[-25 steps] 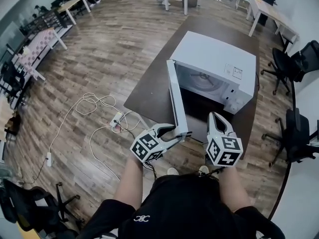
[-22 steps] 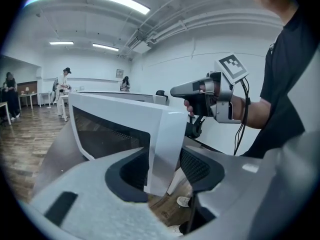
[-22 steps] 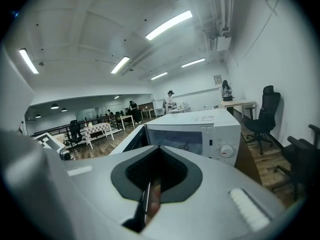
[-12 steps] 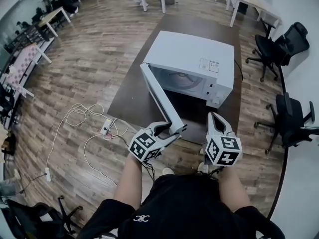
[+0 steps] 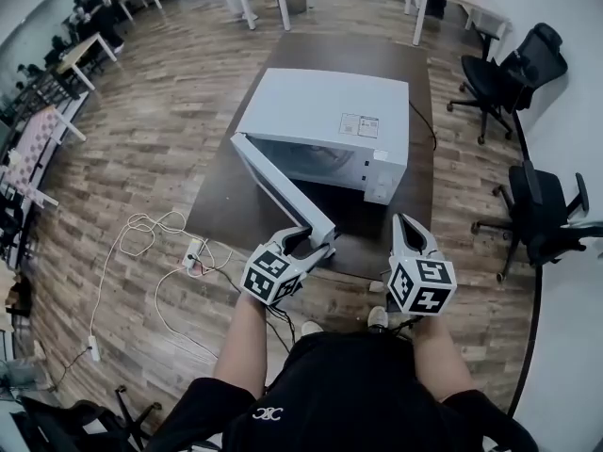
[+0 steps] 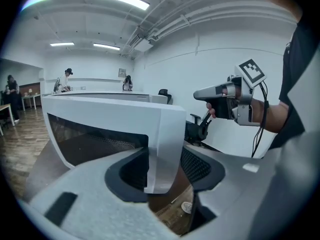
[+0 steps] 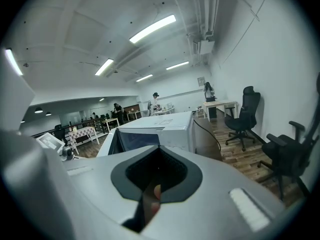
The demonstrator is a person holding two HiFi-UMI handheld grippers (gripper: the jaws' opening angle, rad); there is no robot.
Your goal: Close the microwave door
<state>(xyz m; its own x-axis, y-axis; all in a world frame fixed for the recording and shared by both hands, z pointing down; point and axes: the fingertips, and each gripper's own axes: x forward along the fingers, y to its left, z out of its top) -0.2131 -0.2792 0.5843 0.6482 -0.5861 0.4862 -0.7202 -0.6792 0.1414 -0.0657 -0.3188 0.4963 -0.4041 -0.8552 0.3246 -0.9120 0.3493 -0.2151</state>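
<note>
My left gripper [image 5: 316,248] is clamped on the free edge of the white microwave door with its dark mesh window [image 5: 283,191]. In the left gripper view the door's [image 6: 125,129] edge stands upright between the two dark pads and touches both. The door is partly open. It is hinged at the left front corner of the white box-shaped microwave oven [image 5: 325,121] and slants out over the dark brown table [image 5: 236,210] toward its near edge, where my left gripper holds it.

The oven sits across the middle of the table, with its control panel at its right end and a printed label on its top.

My right gripper [image 5: 408,224] hangs above the table's near right corner, clear of the oven. Its jaws are pressed together with only a thin slit between them, holding nothing. In the right gripper view it [image 7: 150,194] points at the oven's [image 7: 160,126] front.

White cables and a power strip [image 5: 193,250] lie on the wooden floor left of the table. Black office chairs [image 5: 537,215] stand to the right.
</note>
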